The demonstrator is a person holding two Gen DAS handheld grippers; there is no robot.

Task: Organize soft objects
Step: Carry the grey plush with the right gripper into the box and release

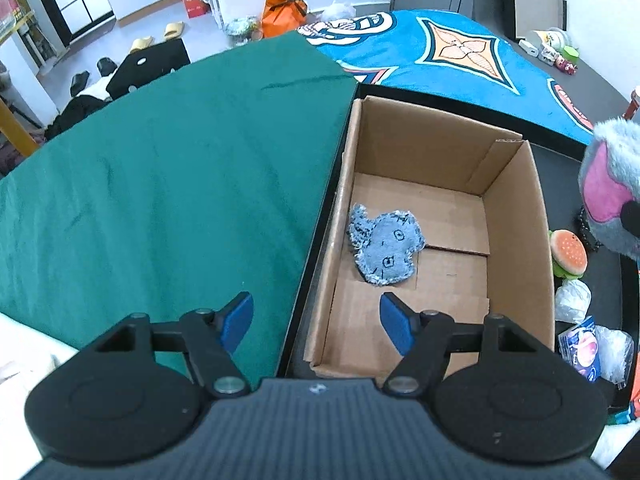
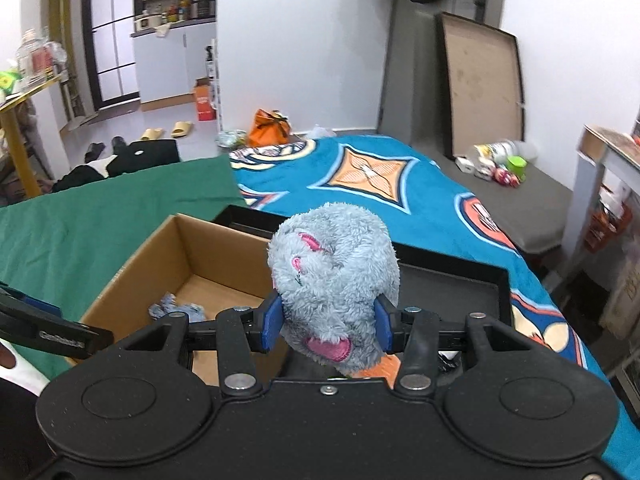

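An open cardboard box [image 1: 516,216] stands in a black tray, and a small blue denim soft toy [image 1: 384,246] lies on its floor. My left gripper [image 1: 316,322] is open and empty above the box's near left corner. My right gripper [image 2: 326,326] is shut on a grey plush toy with pink patches [image 2: 334,264] and holds it in the air to the right of the box [image 2: 168,252]. The plush also shows at the right edge of the left wrist view [image 1: 612,188]. The denim toy shows partly in the right wrist view [image 2: 176,308].
A plush hamburger [image 1: 568,254], a white crumpled bag [image 1: 572,300] and a printed packet [image 1: 584,348] lie in the black tray [image 2: 460,284] right of the box. A green cloth [image 1: 172,168] covers the left; a blue patterned blanket [image 2: 400,184] lies behind.
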